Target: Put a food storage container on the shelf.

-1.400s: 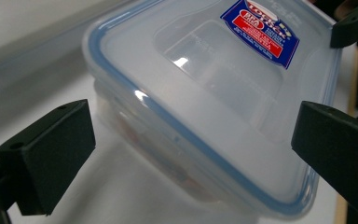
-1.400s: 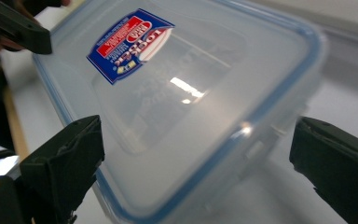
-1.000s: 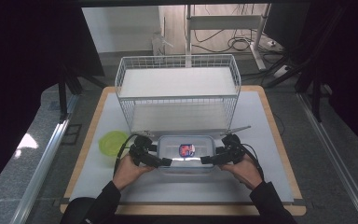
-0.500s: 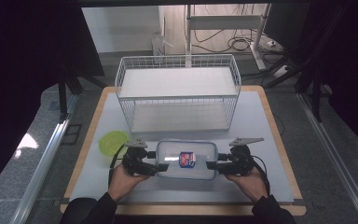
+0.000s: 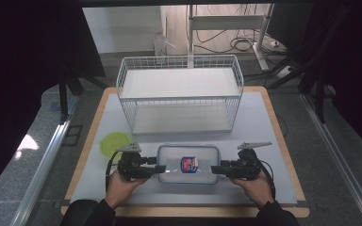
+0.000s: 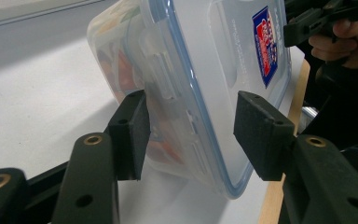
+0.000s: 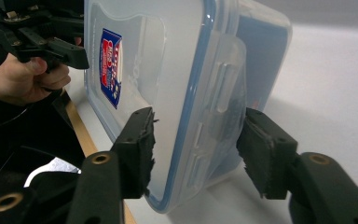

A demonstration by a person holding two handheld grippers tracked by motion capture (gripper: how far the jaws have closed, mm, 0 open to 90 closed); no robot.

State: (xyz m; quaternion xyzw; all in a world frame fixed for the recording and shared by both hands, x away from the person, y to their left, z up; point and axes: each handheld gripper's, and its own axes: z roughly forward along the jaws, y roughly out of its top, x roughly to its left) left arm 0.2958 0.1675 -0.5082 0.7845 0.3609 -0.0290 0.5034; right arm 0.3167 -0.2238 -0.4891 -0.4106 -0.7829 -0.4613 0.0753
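Box (image 5: 187, 163): clear, lidded, blue seal, red-blue label; lies flat on the table (image 5: 283, 141) just before the wire basket (image 5: 179, 94). Left gripper (image 5: 159, 168) at its left end, right gripper (image 5: 215, 169) at its right; both have just been closing, each straddling a side latch. Pads near or touching; firm grip not certain. Lift judged pending. Green lid (image 5: 114, 143) left of box.
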